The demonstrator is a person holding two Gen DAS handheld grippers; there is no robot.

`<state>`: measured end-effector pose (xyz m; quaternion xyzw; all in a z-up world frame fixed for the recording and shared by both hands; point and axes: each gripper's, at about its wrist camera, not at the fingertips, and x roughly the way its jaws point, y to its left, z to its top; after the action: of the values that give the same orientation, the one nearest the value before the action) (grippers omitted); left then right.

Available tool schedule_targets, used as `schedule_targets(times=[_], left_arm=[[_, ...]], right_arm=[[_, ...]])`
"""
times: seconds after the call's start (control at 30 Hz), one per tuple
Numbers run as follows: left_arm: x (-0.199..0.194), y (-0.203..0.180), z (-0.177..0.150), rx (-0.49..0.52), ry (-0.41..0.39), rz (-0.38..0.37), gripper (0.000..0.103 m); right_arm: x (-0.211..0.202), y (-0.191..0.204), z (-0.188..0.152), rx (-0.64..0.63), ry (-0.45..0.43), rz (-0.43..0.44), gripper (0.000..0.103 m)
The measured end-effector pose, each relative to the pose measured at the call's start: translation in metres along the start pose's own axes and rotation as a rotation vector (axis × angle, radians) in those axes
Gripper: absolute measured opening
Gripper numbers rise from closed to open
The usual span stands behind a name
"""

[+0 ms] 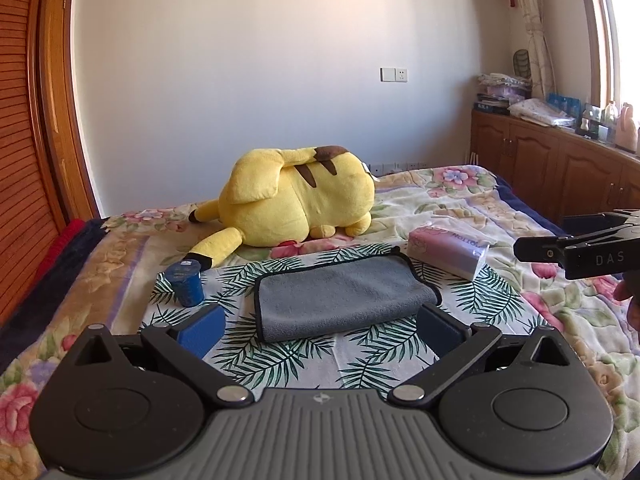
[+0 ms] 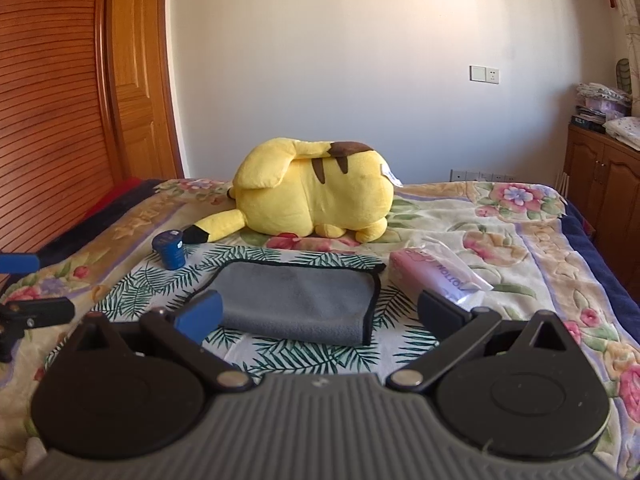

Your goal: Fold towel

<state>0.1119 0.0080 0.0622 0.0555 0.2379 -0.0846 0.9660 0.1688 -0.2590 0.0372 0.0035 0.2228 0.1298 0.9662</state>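
A grey towel [image 1: 340,300] with black edging lies folded on a leaf-print cloth [image 1: 280,356] on the bed. It also shows in the right wrist view [image 2: 296,300]. My left gripper [image 1: 320,324] is open and empty, just in front of the towel's near edge, its fingers either side of it. My right gripper [image 2: 320,312] is open and empty, near the towel's near edge and a little to its right. The right gripper's body shows at the right edge of the left wrist view [image 1: 580,252].
A yellow plush toy [image 1: 296,204] lies behind the towel. A blue cup [image 1: 186,282] stands to the towel's left. A pink tissue pack [image 1: 448,250] lies to its right. A wooden wardrobe [image 1: 24,160] is on the left, cabinets [image 1: 552,164] on the right.
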Motion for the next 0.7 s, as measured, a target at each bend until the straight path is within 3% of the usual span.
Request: schedule_targets(times=[0.3,0.57,0.7], left_arm=[[-0.026,-0.003,-0.007,-0.040,-0.030,-0.001,0.087],[-0.051,-0.006,-0.018,-0.068,-0.056,0.051,0.087],[-0.059,-0.007,-0.027,-0.085,-0.044,0.035,0.087]], right_arm=[[-0.028,0.003,-0.006,-0.009,-0.030,-0.019,0.103],[-0.053,0.011,-0.022,-0.002,-0.050,-0.009,0.103],[-0.061,0.016,-0.030,-0.001,-0.055,-0.005,0.103]])
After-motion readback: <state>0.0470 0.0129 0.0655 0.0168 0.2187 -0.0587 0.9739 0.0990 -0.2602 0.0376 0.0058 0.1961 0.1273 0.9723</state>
